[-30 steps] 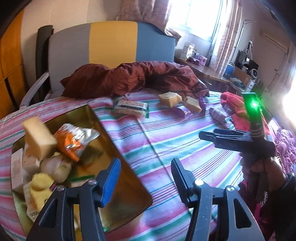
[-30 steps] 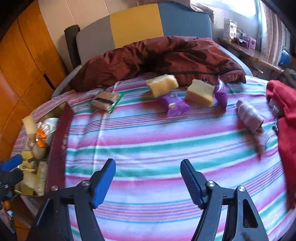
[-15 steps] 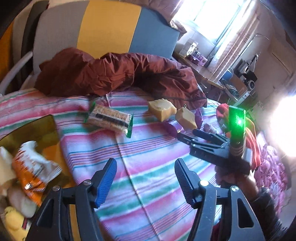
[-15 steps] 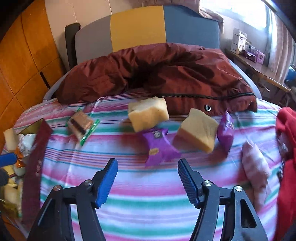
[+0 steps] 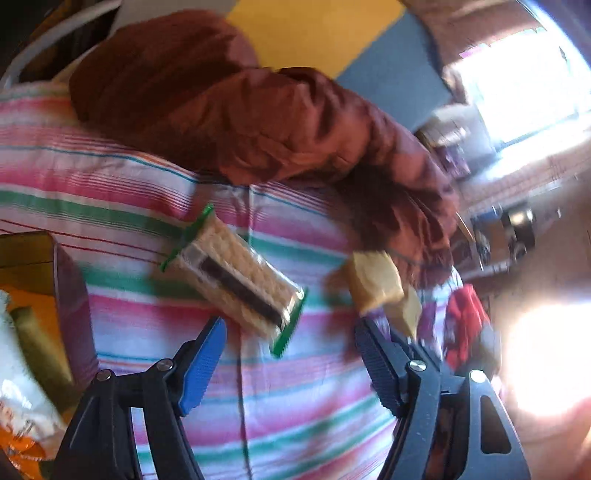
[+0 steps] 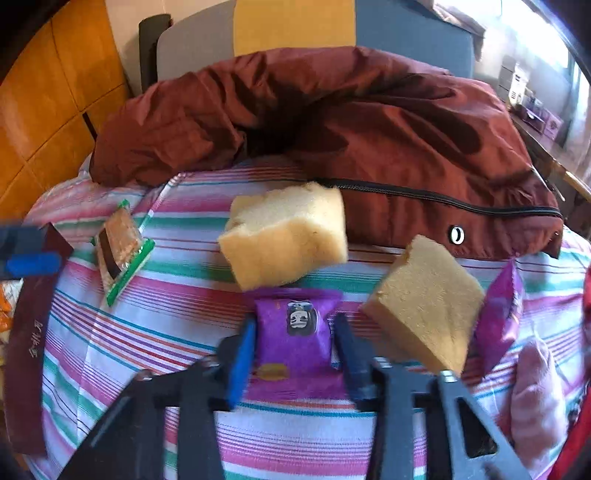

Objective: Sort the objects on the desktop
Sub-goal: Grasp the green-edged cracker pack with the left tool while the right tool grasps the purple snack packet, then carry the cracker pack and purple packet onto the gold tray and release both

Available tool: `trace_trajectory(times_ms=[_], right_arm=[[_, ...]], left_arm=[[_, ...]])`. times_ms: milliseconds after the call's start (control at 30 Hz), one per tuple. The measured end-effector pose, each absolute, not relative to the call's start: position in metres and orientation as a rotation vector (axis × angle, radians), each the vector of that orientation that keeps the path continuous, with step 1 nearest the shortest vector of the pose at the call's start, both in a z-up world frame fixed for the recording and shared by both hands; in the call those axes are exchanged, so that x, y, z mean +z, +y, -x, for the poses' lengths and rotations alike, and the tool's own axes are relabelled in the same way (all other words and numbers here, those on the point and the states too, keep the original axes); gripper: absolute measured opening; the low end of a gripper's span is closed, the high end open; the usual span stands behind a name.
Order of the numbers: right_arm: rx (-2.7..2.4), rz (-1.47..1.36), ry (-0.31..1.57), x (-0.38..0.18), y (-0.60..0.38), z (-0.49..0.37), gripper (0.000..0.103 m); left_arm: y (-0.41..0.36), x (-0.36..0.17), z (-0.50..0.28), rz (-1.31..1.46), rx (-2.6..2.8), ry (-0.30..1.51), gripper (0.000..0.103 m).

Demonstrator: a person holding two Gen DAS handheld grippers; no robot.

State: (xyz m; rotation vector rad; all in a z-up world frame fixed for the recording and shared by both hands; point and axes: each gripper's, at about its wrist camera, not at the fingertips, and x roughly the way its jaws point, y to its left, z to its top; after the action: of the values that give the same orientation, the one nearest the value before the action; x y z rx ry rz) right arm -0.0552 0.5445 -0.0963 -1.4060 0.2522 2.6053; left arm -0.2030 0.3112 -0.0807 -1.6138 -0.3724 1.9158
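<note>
Right gripper point(image 6: 293, 349) jaws closing around small purple foil snack packet point(image 6: 293, 332), just below yellow sponge block point(image 6: 284, 236). Left gripper point(image 5: 290, 356) jaws opening, nothing between, just below green-edged clear-wrapped wafer pack point(image 5: 236, 275).

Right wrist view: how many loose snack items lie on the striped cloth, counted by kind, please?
Yellow sponge cakes: 2
Purple packets: 2
Cracker packs: 1
Pink packets: 1
Total: 6

- striped cloth point(image 6: 155, 332) covers the worktop, pink, green and white
- grey, yellow, blue chair back point(image 6: 295, 26) at the far edge, maroon jacket point(image 6: 369, 122) dumped against it
- orange wood panels point(image 6: 48, 96) left, blown-out window point(image 5: 524, 85) right
</note>
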Motion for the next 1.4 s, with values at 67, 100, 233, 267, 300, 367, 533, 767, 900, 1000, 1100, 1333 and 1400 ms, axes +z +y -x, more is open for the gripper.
trace_trajectory(times_ms=[67,100,233,267,300,367,533,767,900,1000,1100,1333,1400], right_arm=[[2.614,1.412,0.226,-0.098,0.542,0.054,0.038],[2.617,1.418,0.221,-0.098,0.542,0.053,0.038],[2.629,1.435,0.18,-0.099,0.536,0.049,0.038],[2.633,1.436,0.174,-0.099,0.535,0.049,0.038],[2.636,1.436,0.171,-0.099,0.535,0.048,0.038],[2.645,1.433,0.179,-0.099,0.534,0.046,0.038],[2.657,1.422,0.185,-0.099,0.535,0.043,0.038],[2.664,1.413,0.159,-0.099,0.533,0.041,0.038],[2.659,1.419,0.142,-0.098,0.531,0.043,0.038],[2.651,1.431,0.136,-0.099,0.53,0.043,0.038],[2.633,1.443,0.14,-0.098,0.529,0.043,0.038],[2.605,1.477,0.13,-0.094,0.515,0.035,0.037],[2.604,1.488,0.125,-0.091,0.509,0.032,0.037]], left_arm=[[0.317,-0.088,0.212,1.655,1.933,-0.374,0.075],[0.32,-0.093,0.215,1.686,1.934,-0.388,0.075],[0.327,-0.1,0.221,1.713,1.982,-0.394,0.075],[0.328,-0.102,0.223,1.716,1.989,-0.397,0.075],[0.33,-0.103,0.225,1.72,1.999,-0.395,0.075],[0.333,-0.104,0.228,1.732,2.032,-0.383,0.075],[0.34,-0.115,0.232,1.773,2.057,-0.325,0.075],[0.355,-0.114,0.236,1.739,2.119,-0.161,0.074],[0.365,-0.115,0.229,1.666,2.17,0.02,0.064],[0.362,-0.114,0.217,1.586,2.195,0.109,0.053],[0.356,-0.111,0.205,1.529,2.173,0.141,0.049],[0.34,-0.094,0.161,1.378,2.126,0.157,0.048],[0.33,-0.083,0.151,1.329,2.128,0.154,0.048]])
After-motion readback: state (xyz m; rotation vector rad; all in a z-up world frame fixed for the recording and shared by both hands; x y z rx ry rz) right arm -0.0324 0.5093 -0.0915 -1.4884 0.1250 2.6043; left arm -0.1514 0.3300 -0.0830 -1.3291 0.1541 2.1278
